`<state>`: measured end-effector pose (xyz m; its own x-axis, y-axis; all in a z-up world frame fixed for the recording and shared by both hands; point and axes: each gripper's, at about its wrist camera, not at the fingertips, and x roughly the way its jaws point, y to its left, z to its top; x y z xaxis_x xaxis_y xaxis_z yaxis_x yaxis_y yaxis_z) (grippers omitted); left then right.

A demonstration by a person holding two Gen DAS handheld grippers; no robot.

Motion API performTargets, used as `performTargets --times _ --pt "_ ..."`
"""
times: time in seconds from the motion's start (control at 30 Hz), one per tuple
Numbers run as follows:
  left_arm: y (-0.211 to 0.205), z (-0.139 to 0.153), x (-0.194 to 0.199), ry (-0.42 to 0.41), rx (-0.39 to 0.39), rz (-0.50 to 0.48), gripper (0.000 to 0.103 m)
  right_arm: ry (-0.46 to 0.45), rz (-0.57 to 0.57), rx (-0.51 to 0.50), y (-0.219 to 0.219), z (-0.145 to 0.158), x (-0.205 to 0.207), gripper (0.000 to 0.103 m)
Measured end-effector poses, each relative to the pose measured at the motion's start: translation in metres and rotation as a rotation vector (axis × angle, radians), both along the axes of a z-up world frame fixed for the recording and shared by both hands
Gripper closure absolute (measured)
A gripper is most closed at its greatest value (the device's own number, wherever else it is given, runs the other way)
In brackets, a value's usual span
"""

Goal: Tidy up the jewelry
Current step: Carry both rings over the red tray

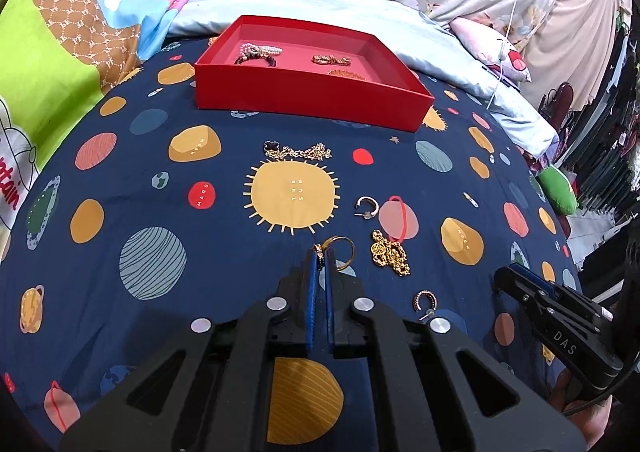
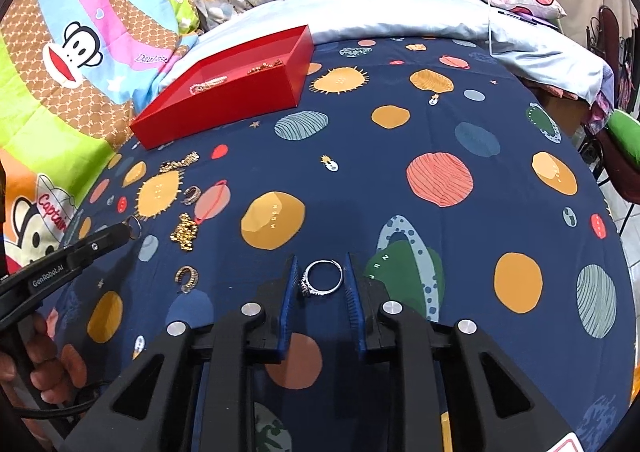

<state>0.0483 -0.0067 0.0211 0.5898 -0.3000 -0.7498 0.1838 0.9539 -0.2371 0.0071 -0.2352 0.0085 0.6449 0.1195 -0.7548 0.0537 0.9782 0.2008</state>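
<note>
– Left hand-held gripper first: how is it?

– Its jaws are fully closed on a gold ring. The pads pinch the stone-set part of the band, and the rest of the circle stands out to the right of the tips, with its hole turned toward the camera.

– And the right hand-held gripper?

– Closed narrow on a silver ring. This ring lies flat on the bed cover, hole upward. Its stone setting points to the left pad, so the line from the stone to the plain side runs across the jaws, from one pad to the other.

– What is around them?

– Near the gold ring, to the right, lies a heap of gold necklace; a silver hoop earring is just behind it and a second hoop earring in front. Further away, beyond the printed sun, a gold chain with a black clover lies stretched sideways.

– And the red box?

– It stands at the far side of the cover, open, with a pearl bracelet and some darker pieces inside. Between the left gripper and the box only the gold chain lies in the way. Around the silver ring the cover is bare.
</note>
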Motion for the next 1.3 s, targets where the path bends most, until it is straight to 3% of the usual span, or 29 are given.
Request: performTargets --times 0.3,0.47,0.77,1.03,1.3 --pt "0.011 0.017 0.007 -0.031 -0.006 0.014 0.1 -0.062 0.043 0.041 0.008 0.03 0.014 0.081" --pt "0.02 0.039 0.024 -0.082 -0.002 0.03 0.1 -0.113 0.084 0.068 0.013 0.053 0.047 0.081" --pt "0.028 0.078 0.088 -0.198 0.038 0.053 0.1 -0.197 0.16 0.052 0.037 0.084 0.134 0.081" --pt "0.022 0.064 0.161 -0.176 0.049 0.059 0.1 -0.149 0.189 0.043 0.056 0.06 0.2 0.081" --pt "0.017 0.032 0.19 -0.121 0.064 0.062 0.1 -0.102 0.196 0.028 0.063 0.035 0.224 0.081"
